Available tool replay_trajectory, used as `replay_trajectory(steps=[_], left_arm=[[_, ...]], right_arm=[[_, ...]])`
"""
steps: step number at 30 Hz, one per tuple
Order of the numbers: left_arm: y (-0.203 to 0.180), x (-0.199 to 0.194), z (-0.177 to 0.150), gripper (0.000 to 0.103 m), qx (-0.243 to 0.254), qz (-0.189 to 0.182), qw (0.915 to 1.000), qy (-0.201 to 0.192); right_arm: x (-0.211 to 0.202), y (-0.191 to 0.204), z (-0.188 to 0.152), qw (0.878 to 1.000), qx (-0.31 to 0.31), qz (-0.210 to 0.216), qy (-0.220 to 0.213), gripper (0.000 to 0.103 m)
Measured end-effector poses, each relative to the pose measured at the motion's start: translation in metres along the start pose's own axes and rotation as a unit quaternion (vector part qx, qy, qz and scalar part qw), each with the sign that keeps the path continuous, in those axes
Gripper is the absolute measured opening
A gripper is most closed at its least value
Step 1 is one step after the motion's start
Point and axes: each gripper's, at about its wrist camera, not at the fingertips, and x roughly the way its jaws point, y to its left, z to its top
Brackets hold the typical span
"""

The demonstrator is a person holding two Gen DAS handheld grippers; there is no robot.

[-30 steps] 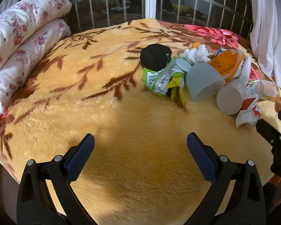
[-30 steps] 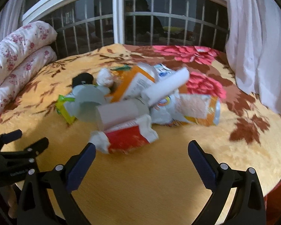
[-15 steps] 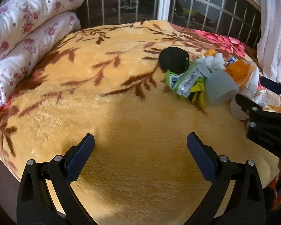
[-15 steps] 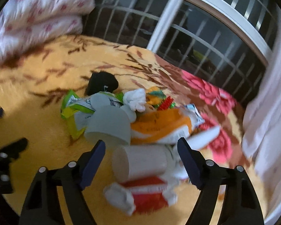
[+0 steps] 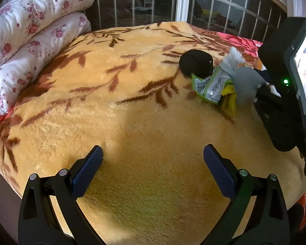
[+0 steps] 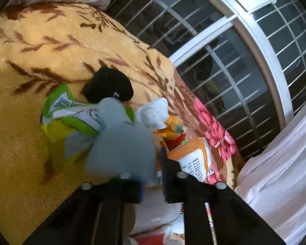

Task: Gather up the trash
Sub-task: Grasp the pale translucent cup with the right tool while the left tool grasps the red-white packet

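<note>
A pile of trash lies on the yellow leaf-patterned blanket (image 5: 132, 102). It holds a grey paper cup (image 6: 122, 143), a green-and-white wrapper (image 6: 71, 110), a black round lump (image 6: 110, 85), a crumpled white tissue (image 6: 155, 112) and an orange packet (image 6: 193, 157). My right gripper (image 6: 153, 183) is rolled sideways, its jaws pinched on the grey cup's rim. In the left wrist view the same cup (image 5: 244, 83), wrapper (image 5: 210, 85) and black lump (image 5: 195, 65) sit at the right, partly behind the right gripper's body (image 5: 285, 102). My left gripper (image 5: 153, 163) hangs open over bare blanket, short of the pile.
Folded floral quilts (image 5: 30, 30) are stacked at the blanket's far left. A barred window (image 6: 244, 61) runs behind the bed and a white curtain (image 6: 275, 173) hangs at the right. More white and red packaging (image 6: 157, 214) lies under the right gripper.
The right gripper rolled sideways, moved into the pile and closed from wide open onto the grey cup. The left gripper drifted slightly, still open; the right gripper's body now blocks its right side.
</note>
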Motion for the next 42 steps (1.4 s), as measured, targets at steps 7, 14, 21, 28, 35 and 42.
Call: replay_trajectory(steps=[7,14,21,28,35,42], left_arm=[[-0.001,-0.005,-0.003,0.096,0.003,0.003,1.0,0.0],[-0.008,-0.008,-0.004,0.096,0.005,-0.004,1.0,0.003],[-0.047,-0.023,0.0,0.096,0.056,-0.029,0.9977,-0.024],[-0.131,-0.029,-0.002,0.096,0.165,-0.113,0.9782,-0.056],[-0.177,-0.008,0.003,0.096,0.24,-0.163,0.9564,-0.034],[-0.167,0.036,0.017,0.069,0.142,-0.195,0.9696,0.04]], right_arm=[[-0.031,-0.057,-0.014,0.97,0.181,0.163,-0.028,0.004],[-0.037,-0.117,-0.07,0.865,0.375,0.333,-0.029,0.004],[-0.084,-0.156,-0.141,0.85,0.451,0.265,-0.061,0.004],[-0.106,-0.177,-0.232,0.828,0.529,0.185,-0.032,0.004],[-0.108,-0.176,-0.282,0.811,0.557,0.18,-0.015,0.004],[-0.101,-0.167,-0.302,0.8,0.568,0.19,-0.015,0.004]])
